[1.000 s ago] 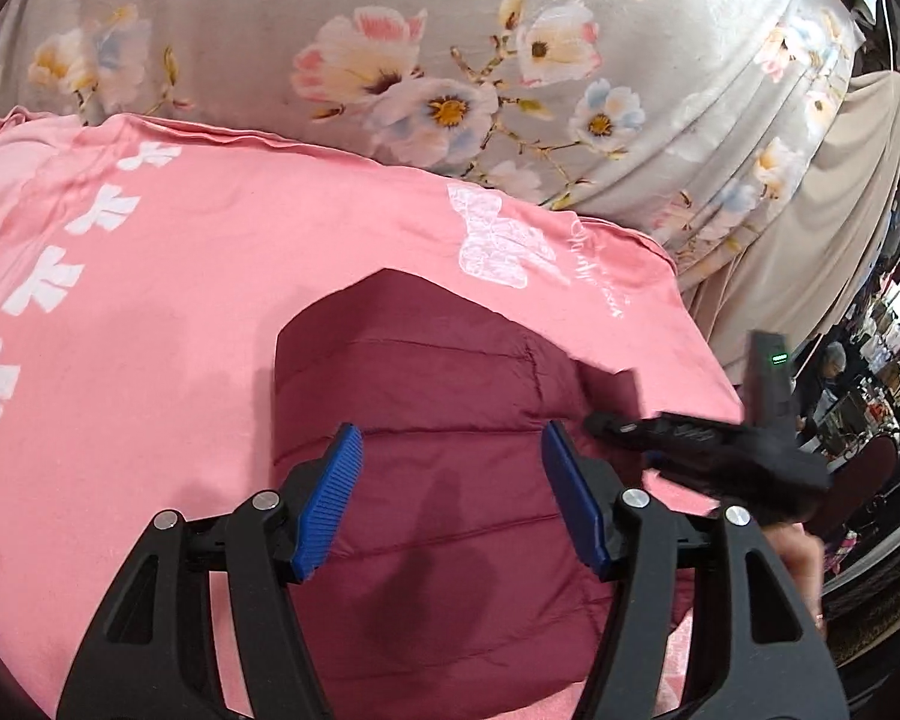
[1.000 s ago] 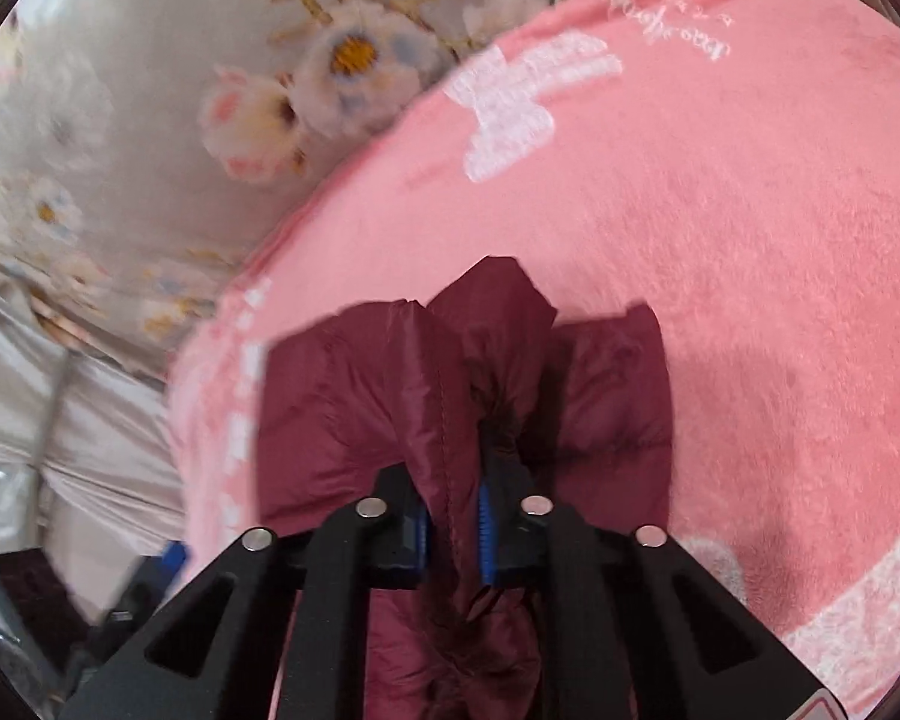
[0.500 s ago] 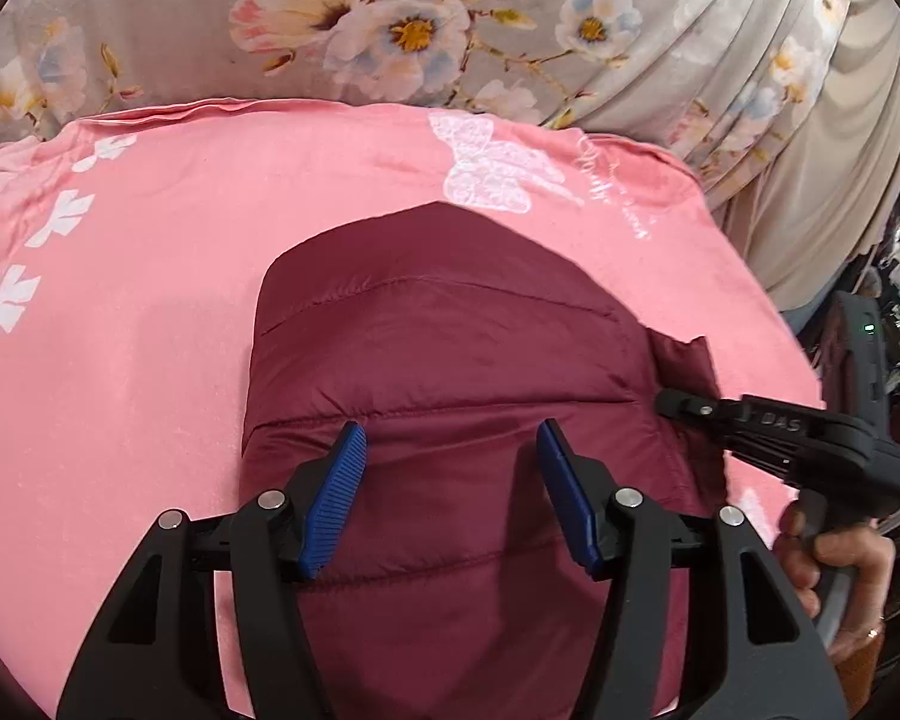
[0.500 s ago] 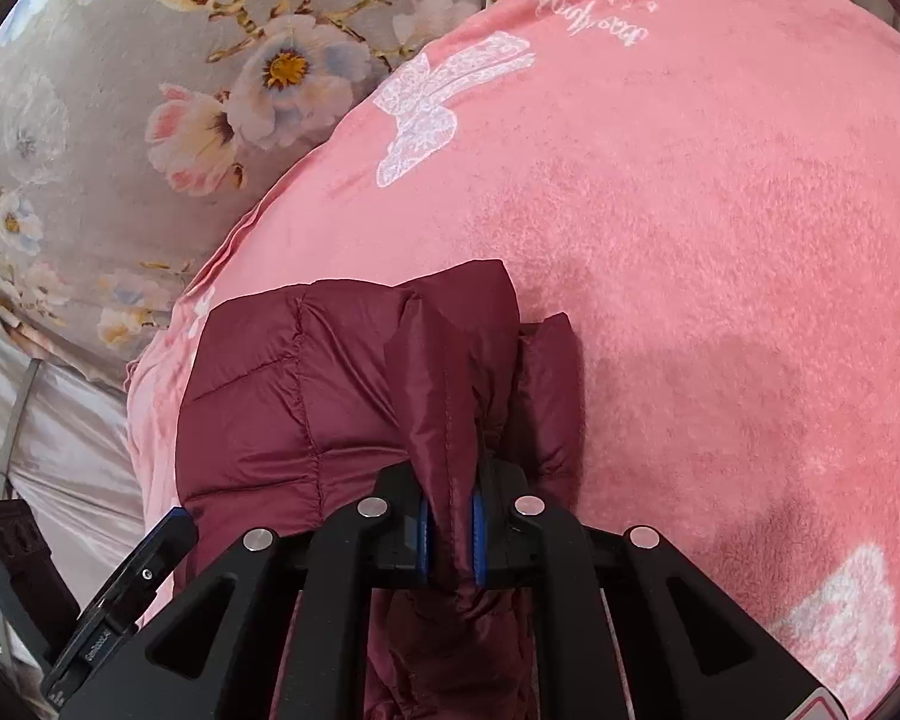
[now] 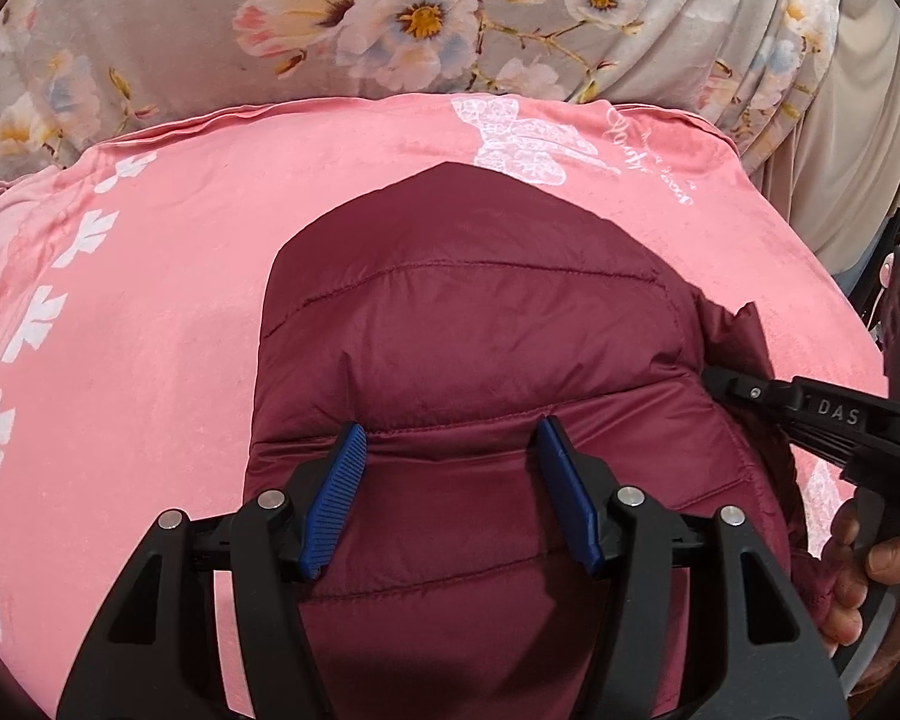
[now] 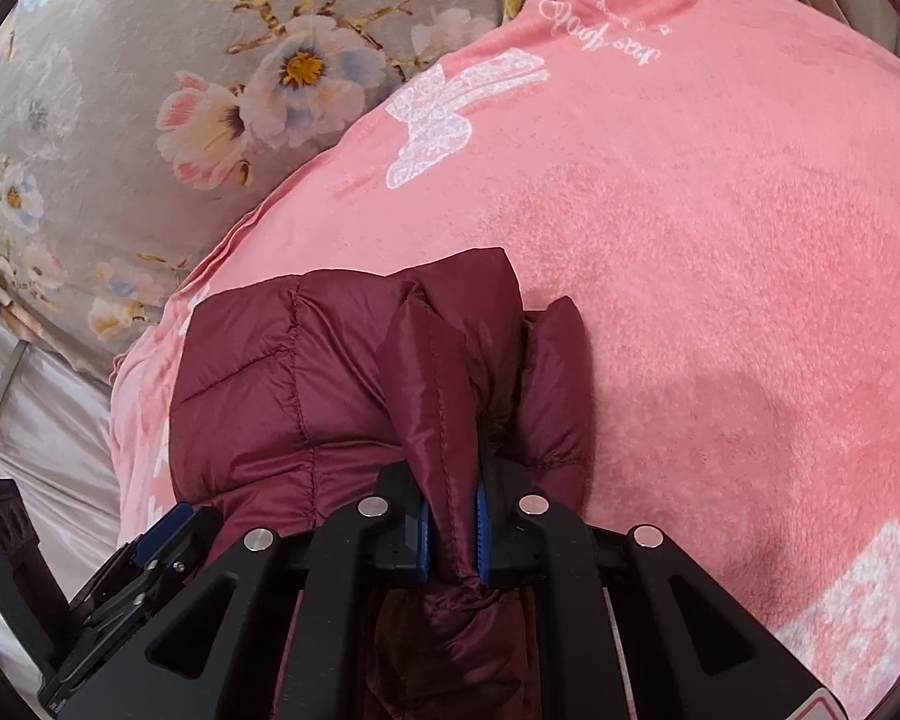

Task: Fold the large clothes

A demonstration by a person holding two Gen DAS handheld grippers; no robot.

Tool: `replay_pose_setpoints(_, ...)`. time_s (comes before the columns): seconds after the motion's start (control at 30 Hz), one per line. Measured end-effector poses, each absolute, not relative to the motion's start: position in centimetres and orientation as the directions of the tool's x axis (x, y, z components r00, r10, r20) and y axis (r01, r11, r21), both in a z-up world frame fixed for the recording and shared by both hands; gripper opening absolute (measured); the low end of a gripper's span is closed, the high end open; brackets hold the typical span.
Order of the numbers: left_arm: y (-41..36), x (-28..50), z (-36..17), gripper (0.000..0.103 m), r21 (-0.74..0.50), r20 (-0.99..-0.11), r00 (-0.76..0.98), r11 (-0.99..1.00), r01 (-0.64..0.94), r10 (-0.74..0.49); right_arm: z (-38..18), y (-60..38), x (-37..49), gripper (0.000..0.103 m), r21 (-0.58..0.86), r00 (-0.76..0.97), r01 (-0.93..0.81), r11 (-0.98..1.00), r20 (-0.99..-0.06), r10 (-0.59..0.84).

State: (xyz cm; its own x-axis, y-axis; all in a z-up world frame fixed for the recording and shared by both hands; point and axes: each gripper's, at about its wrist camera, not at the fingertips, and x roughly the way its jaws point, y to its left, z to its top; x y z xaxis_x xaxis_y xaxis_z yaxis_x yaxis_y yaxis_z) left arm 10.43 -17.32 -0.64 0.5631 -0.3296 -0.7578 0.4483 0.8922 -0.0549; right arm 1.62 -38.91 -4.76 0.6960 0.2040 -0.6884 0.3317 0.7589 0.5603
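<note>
A pink blanket (image 5: 168,312) with white leaf and butterfly prints covered the work surface, and behind it hung a grey curtain (image 5: 150,30) printed with flowers (a plain beige one showed at the far right of the left wrist view). A dark red padded jacket (image 5: 480,348) lay on the blanket, partly folded, its near end running out of both frames. What sat under the blanket could not be made out.

The left gripper (image 5: 450,456) hovered over the jacket with its jaws wide apart, the blue pads (image 5: 337,492) holding nothing; whether they brushed the fabric was unclear. To its right, the right gripper (image 6: 453,540) had its jaws nearly together, pinching a raised ridge of the jacket (image 6: 342,372) between the pads. The right hand (image 5: 870,576) was only partly visible at the frame edge.
</note>
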Motion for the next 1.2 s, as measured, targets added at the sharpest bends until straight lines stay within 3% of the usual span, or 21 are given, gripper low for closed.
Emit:
replay_pose_setpoints(0.17, -16.2, 10.7, -1.1, 0.058, -0.055, -0.757, 0.567, 0.897, 0.438, -0.324, -3.9, -38.0, 1.9, 0.010, 0.576, 0.707, 0.292, 0.764, -0.668, 0.233)
replay_pose_setpoints(0.6, -15.2, 10.3, -2.8, 0.059, -0.023, -0.730, 0.609, 0.901, 0.432, -0.311, -8.3, -38.4, 1.8, 0.011, 0.670, 0.729, 0.299, 0.679, -0.620, 0.291)
replay_pose_setpoints(0.73, -15.5, 10.1, -2.7, 0.059, 0.001, -0.722, 0.623, 0.900, 0.435, -0.300, -5.1, -38.0, 0.0, 0.024, 0.620, 0.727, 0.312, 0.720, -0.643, 0.240)
replay_pose_setpoints(0.83, -15.2, 9.6, -1.7, 0.058, 0.017, -0.730, 0.619, 0.898, 0.439, -0.289, -2.0, -36.9, -3.2, 0.024, 0.583, 0.746, 0.257, 0.771, -0.626, 0.225)
replay_pose_setpoints(0.97, -14.1, 7.8, 0.4, 0.058, -0.053, -0.744, 0.575, 0.887, 0.458, -0.342, -0.1, -34.1, -6.9, 0.021, 0.504, 0.717, 0.195, 0.841, -0.658, 0.228)
replay_pose_setpoints(1.2, -14.4, 3.8, 1.1, 0.058, -0.048, -0.763, 0.533, 0.854, 0.518, -0.366, -1.3, -29.6, -9.7, 0.013, 0.294, 0.651, 0.203, 0.934, -0.753, 0.096)
